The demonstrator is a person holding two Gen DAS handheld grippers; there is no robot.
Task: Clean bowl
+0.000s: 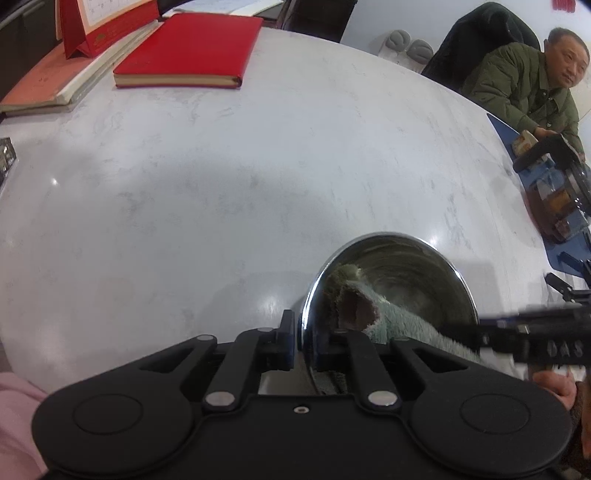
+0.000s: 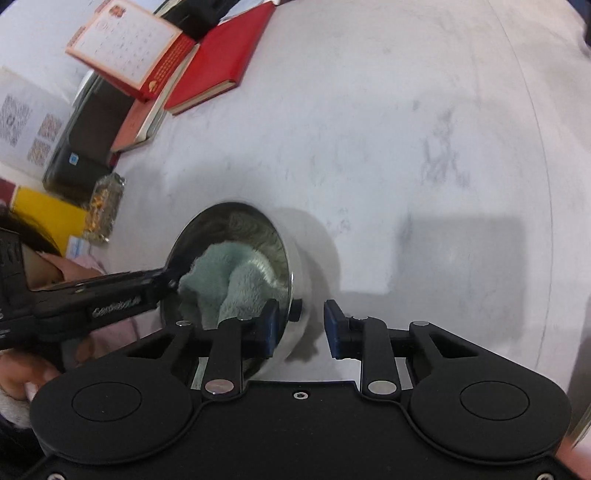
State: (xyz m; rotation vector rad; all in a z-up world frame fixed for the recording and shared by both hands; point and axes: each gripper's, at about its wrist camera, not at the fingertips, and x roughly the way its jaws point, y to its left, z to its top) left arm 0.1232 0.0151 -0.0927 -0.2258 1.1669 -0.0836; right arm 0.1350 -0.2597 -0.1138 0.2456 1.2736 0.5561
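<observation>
A shiny steel bowl [image 1: 406, 273] stands tilted on its side on the white marble table [image 1: 221, 177]. My left gripper [image 1: 304, 341] is shut on the bowl's rim and holds it. A pale green fluffy cloth [image 1: 391, 317] lies inside the bowl. In the right wrist view the bowl [image 2: 295, 251] opens toward the left with the cloth [image 2: 229, 280] in it. My right gripper [image 2: 301, 328] stands open, its left finger [image 2: 271, 325] inside the bowl by the cloth, its right finger outside the wall. The left gripper [image 2: 166, 277] shows there too, clamped on the rim.
A red notebook [image 1: 188, 51], a desk calendar [image 1: 99, 26] and stacked books lie at the table's far left. A seated man in a green jacket [image 1: 532, 81] is at the far right, beside a blue tray with a glass teapot [image 1: 565, 195].
</observation>
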